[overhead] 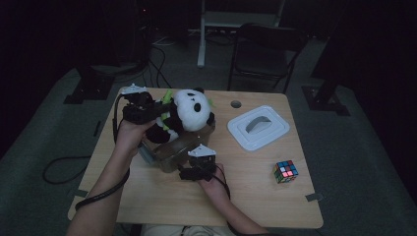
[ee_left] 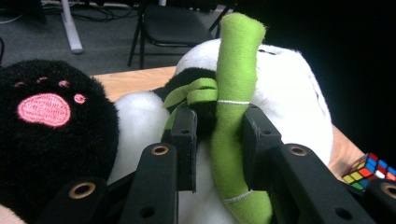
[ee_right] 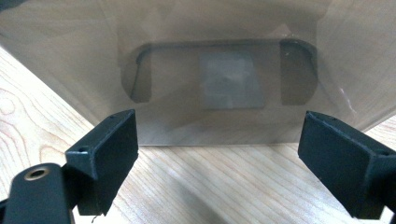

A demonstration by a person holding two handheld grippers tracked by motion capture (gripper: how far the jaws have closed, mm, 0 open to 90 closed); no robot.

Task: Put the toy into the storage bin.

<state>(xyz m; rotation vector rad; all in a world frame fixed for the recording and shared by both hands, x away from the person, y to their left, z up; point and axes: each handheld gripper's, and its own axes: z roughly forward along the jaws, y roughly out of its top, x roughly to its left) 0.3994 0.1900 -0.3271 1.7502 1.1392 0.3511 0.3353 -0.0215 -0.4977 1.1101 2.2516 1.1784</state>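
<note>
A black-and-white panda plush (overhead: 189,113) sits on top of a clear plastic box (overhead: 184,145) at the table's middle. My left gripper (overhead: 164,112) reaches it from the left. In the left gripper view its jaws (ee_left: 219,126) press on the plush's green bamboo stalk (ee_left: 236,93), with the white body (ee_left: 289,93) behind and a black paw with a pink pad (ee_left: 46,121) to the left. My right gripper (overhead: 187,169) stands open at the box's near side. In the right gripper view its jaws (ee_right: 217,140) are spread wide just short of the clear wall (ee_right: 215,56).
A white lid (overhead: 258,128) lies to the right of the box. A Rubik's cube (overhead: 285,171) sits near the table's front right, seen too as the cube (ee_left: 369,170). A dark chair (overhead: 265,49) stands beyond the far edge.
</note>
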